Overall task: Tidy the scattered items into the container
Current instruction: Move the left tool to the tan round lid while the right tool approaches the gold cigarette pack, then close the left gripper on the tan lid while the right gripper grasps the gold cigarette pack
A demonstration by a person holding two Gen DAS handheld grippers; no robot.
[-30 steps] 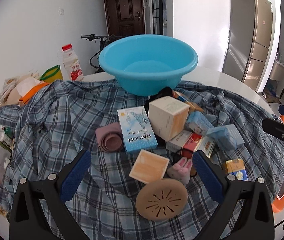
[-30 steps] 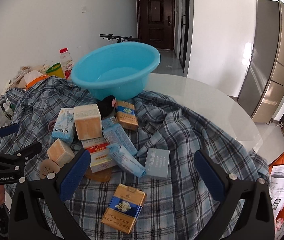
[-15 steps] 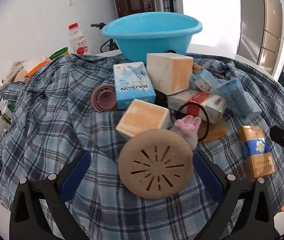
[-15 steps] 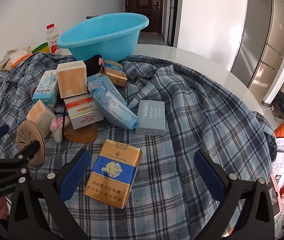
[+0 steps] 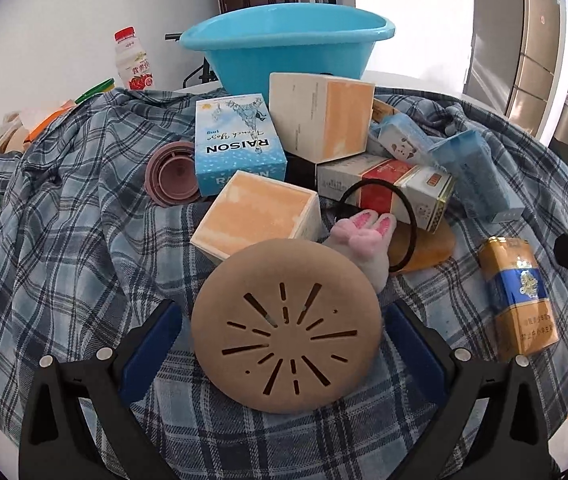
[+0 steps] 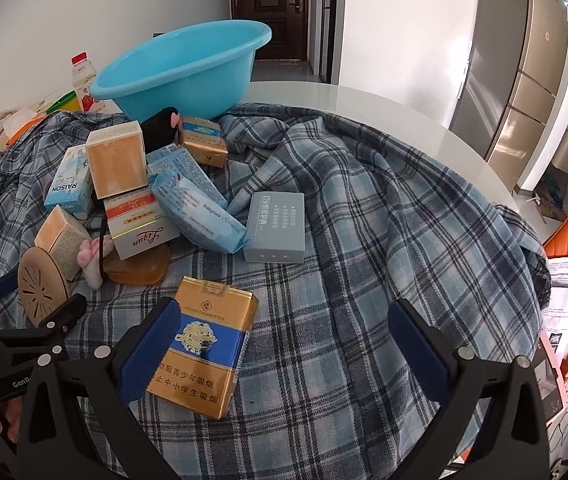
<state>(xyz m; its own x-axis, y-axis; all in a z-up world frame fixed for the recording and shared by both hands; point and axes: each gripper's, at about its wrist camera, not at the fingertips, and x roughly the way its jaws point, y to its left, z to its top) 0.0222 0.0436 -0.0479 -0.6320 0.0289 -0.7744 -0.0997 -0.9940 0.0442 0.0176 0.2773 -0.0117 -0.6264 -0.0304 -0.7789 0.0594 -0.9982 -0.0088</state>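
Your left gripper (image 5: 284,344) stood wide open over the near edge of the plaid cloth (image 5: 76,240), its blue pads flanking but not touching the round tan slotted disc (image 5: 287,332), which filled most of the gap between them. Just beyond the disc's far rim lay an orange-faced box (image 5: 256,216) on the left and a pink plush bunny (image 5: 363,240) on the right, both close against it, with a black hair tie (image 5: 379,224) looped over the bunny. Left of that cluster, a stack of mauve cups (image 5: 172,174) sat beside the RAISON box (image 5: 238,144), and bare cloth ran from there to the table's left edge. The blue basin (image 5: 287,48), the container, stood at the far side of the pile, behind the large cream and orange box (image 5: 321,116).

Your right gripper (image 6: 284,348) was also spread wide, holding nothing. Its left pad overlapped the near left corner of the gold and blue cigarette pack (image 6: 202,348); whether it touched, the frame could not show. The rest of the gap, and the cloth out to the table's right edge, lay open. Beyond the pack, a grey-blue box (image 6: 278,226) lay flat, just beside a blue tissue pack (image 6: 200,212). The basin (image 6: 180,68) sat at the far left of this view, its near wall against a black plush toy (image 6: 162,124).
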